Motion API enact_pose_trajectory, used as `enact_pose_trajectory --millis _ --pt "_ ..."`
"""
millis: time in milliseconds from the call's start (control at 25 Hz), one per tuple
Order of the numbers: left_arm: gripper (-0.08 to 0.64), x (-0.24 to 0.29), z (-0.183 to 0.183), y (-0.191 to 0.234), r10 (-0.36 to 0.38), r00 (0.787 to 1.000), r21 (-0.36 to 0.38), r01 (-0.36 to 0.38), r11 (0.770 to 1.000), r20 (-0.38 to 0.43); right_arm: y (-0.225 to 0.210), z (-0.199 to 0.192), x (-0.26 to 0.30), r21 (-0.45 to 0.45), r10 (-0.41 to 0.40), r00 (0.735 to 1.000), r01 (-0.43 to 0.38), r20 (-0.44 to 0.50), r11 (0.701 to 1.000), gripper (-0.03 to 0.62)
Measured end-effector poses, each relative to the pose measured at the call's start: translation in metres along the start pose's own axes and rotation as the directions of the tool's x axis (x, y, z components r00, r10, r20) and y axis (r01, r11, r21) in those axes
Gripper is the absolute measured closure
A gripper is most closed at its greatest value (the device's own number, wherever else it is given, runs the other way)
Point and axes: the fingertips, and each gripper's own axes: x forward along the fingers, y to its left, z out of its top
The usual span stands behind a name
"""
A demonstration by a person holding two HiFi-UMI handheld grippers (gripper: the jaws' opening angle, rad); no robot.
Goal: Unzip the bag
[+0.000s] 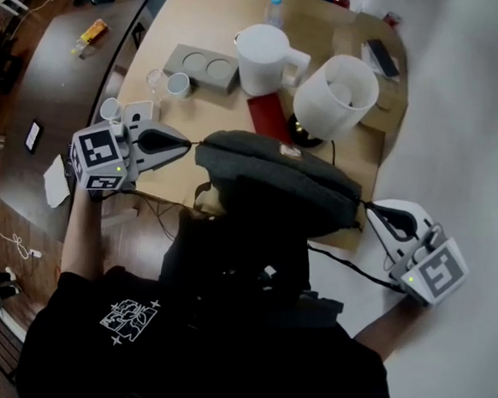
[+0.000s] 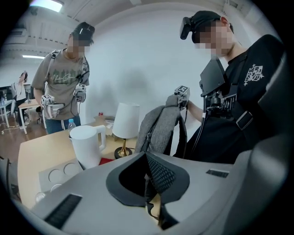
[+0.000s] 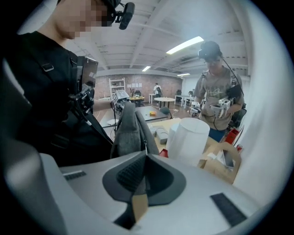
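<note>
at the left of the head view the left tool (image 1: 187,146) is seen clenched on a thin dark pull (image 2: 147,202) at the left end of the grey bag (image 1: 276,183). the bag is held up at the centre of the frame, over the near edge of the wooden table (image 1: 203,18), stretched between both tools. behind it, in the upper middle, a grey tray (image 1: 201,66), a white jug (image 1: 264,58) and a white lamp shade (image 1: 336,96) are set on the table. at the right, the right tool (image 1: 372,210) is clenched on a tan tab (image 3: 139,205) at the bag's right end.
</note>
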Motion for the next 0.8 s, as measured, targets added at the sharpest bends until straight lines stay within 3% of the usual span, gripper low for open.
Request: enact_pose_trajectory --millis 240,520,640,800 --pt "0.561 0.0 -0.003 0.0 0.004 1.0 -0.005 -0.004 1.0 -0.012 -0.002 -0.029 -0.003 0.076 -0.024 0.999 0.026 -0.031 0.997 0.581" --pt "0.561 0.001 0.001 -0.006 -0.001 1.0 0.012 0.001 1.0 0.003 -0.002 -0.038 -0.013 0.06 -0.061 0.99 0.069 -0.13 0.996 0.581" --pt "0.561 0.001 -0.009 -0.001 0.043 0.998 0.042 -0.041 0.998 -0.044 0.002 -0.06 0.007 0.051 -0.036 0.979 0.047 -0.2 0.998 0.583" --pt "0.563 0.008 -0.021 -0.002 0.083 0.988 0.097 -0.071 0.993 -0.129 -0.001 -0.083 0.017 0.067 -0.06 0.975 0.076 -0.215 0.995 0.583"
